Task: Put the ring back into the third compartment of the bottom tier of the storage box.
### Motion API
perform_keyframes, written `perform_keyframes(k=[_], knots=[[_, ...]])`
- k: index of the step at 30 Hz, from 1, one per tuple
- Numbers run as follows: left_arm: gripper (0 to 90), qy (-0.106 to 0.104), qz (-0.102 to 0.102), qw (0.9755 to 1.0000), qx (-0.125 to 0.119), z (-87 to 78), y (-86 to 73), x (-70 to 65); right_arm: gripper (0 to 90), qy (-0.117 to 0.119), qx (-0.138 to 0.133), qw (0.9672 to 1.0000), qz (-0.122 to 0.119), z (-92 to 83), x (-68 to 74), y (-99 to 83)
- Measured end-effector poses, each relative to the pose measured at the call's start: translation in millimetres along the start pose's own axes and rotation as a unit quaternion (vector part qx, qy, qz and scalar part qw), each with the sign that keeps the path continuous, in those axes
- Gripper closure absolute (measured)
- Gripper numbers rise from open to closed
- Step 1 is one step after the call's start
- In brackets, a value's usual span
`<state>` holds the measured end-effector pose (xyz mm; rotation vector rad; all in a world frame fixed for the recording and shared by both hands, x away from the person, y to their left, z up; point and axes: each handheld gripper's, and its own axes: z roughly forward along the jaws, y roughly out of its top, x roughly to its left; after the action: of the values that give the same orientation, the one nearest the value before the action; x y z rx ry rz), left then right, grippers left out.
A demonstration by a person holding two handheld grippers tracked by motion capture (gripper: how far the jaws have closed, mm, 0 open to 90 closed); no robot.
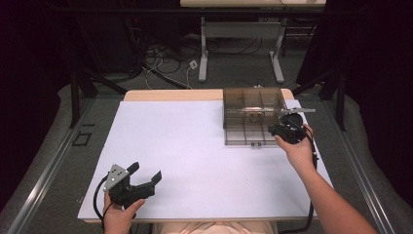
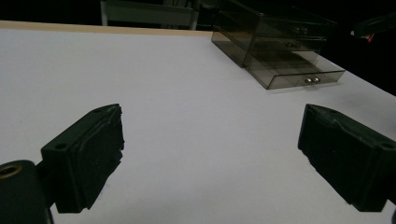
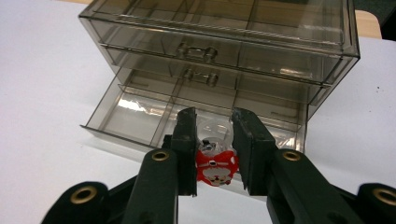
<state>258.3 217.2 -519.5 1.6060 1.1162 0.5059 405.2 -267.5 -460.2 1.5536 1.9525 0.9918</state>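
A smoky clear drawer box [image 1: 253, 109] stands at the far right of the white table [image 1: 185, 146]. Its bottom drawer [image 3: 140, 112] is pulled out and has several compartments. My right gripper [image 3: 214, 128] is shut on a small red and white toy with a clear dome [image 3: 215, 168], held just above the front of that open drawer. From above, the right gripper [image 1: 283, 130] sits at the box's front right corner. My left gripper [image 1: 145, 172] rests low at the near left, open, with nothing between its jaws [image 2: 210, 130].
The box's upper drawers [image 3: 196, 49] are closed, each with a small double handle. The open drawer [image 2: 299, 74] juts toward the near side. Beyond the table's far edge are table legs and cables [image 1: 204, 58] on the floor.
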Motion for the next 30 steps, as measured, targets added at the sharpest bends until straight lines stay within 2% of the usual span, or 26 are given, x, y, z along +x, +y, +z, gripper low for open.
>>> perform_keyframes(k=[2,10,15,16,30], knots=[[7.3,0.0,0.0,1.0,0.0,0.2,0.0,-0.4,71.3,-0.005,0.004,1.0,0.006,3.3,-1.2,0.5],[7.3,0.0,0.001,1.0,0.0,-0.2,-0.1,-0.3,71.2,-0.021,0.012,0.9997,0.006,19.7,-4.3,1.5],[7.3,0.0,0.001,1.0,0.001,-0.3,-0.1,-0.5,71.2,-0.026,0.014,0.9995,0.008,25.9,-5.7,1.7],[7.3,0.0,0.0,1.0,0.001,-0.3,-0.1,-0.5,71.2,-0.025,0.017,0.9994,0.014,28.2,-5.7,2.1],[7.3,0.0,0.0,1.0,0.001,-0.3,-0.2,-0.3,71.2,-0.039,0.027,0.9985,0.028,40.6,-12.5,1.3]])
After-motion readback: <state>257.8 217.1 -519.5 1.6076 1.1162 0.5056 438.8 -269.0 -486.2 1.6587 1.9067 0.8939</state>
